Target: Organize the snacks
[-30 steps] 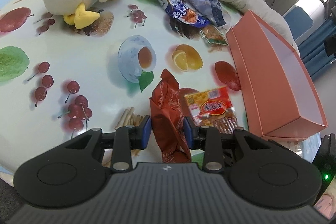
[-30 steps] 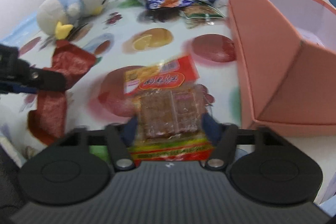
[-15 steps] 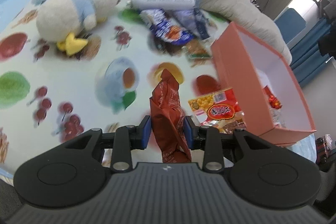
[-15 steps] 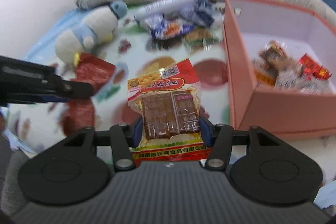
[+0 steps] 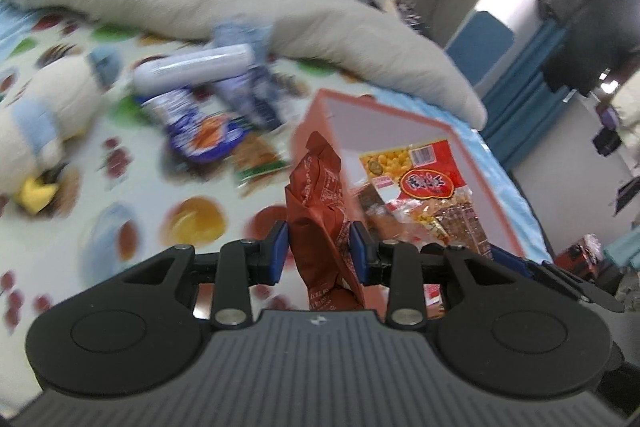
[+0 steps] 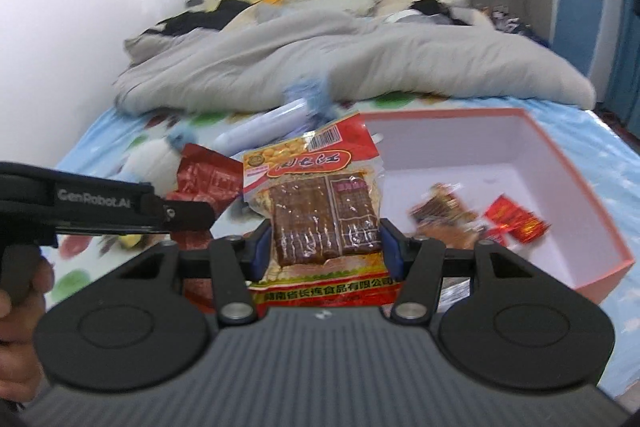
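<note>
My left gripper point(image 5: 319, 251) is shut on a dark red snack bag point(image 5: 320, 203) and holds it upright in the air beside the salmon box point(image 5: 488, 187). My right gripper point(image 6: 325, 247) is shut on a red and yellow tofu snack pack point(image 6: 316, 203), lifted near the left rim of the same box point(image 6: 560, 155). In the right wrist view the left gripper point(image 6: 200, 215) comes in from the left with the red bag point(image 6: 204, 179). Several small snack packets point(image 6: 476, 215) lie inside the box. The tofu pack point(image 5: 424, 179) shows over the box in the left wrist view.
On the fruit-print sheet point(image 5: 120, 187) lie a blue snack bag point(image 5: 200, 131), a white tube point(image 5: 192, 71) and a plush penguin point(image 5: 44, 123). A grey duvet point(image 6: 320, 63) is heaped behind. A person's hand point(image 6: 20, 307) grips the left tool's handle.
Both grippers have risen with their packs off the sheet and moved toward the box. The box's inside with its packets has come into view.
</note>
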{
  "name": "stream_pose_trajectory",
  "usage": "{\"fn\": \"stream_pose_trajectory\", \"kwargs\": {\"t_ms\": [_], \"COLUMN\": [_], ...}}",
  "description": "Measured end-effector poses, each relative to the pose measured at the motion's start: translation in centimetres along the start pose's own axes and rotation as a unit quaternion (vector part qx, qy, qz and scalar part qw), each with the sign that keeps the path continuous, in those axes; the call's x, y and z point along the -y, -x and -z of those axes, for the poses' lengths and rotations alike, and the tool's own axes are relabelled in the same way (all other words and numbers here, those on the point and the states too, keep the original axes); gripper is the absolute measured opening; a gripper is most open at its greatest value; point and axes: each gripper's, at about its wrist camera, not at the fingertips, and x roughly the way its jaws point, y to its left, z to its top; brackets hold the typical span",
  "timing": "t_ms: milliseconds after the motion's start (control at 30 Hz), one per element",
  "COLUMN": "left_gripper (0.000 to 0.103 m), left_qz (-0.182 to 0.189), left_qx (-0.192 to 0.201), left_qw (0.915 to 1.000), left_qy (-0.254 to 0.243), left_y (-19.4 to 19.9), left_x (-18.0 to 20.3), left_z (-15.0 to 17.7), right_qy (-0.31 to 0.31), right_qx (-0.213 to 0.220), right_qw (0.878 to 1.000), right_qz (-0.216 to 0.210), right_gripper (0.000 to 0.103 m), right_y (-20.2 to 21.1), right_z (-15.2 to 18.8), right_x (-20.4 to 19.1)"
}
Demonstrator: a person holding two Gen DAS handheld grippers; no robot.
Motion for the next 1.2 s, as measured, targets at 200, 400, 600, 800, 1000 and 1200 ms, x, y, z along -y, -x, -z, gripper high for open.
{"fn": "stream_pose_trajectory", "kwargs": {"t_ms": [200,400,600,800,1000,1200], "left_gripper": [0.038,0.038,0.038,0.038,0.043,0.048], "left_qz": [0.025,0.029,0.027,0.017,0.012,0.015], "left_qx": [-0.006,-0.031,-0.060,-0.081,-0.084,-0.063], "left_qw": [0.9995,0.9982,0.9965,0.9948,0.9946,0.9956], "left_qy": [-0.020,-0.042,-0.052,-0.059,-0.060,-0.068], "left_y": [-4.1,-9.1,-14.0,-17.1,-17.4,-14.7], "left_x": [4.0,6.5,7.4,7.4,7.0,7.3], "left_z": [-1.7,-3.1,-3.4,-2.6,-2.1,-2.5], "right_qy": [-0.017,-0.027,-0.045,-0.056,-0.071,-0.079], "right_qx": [0.008,-0.006,-0.030,-0.051,-0.056,-0.041], "right_qw": [0.999,0.998,0.997,0.995,0.994,0.994], "right_qz": [0.035,0.054,0.061,0.062,0.068,0.067], "right_gripper": [0.057,0.057,0.058,0.059,0.072,0.074], "right_y": [-1.1,-4.3,-7.3,-9.6,-9.8,-7.8], "right_z": [-1.2,-1.7,-0.7,0.7,1.3,1.0], "right_x": [4.2,8.0,10.6,11.5,11.9,11.7]}}
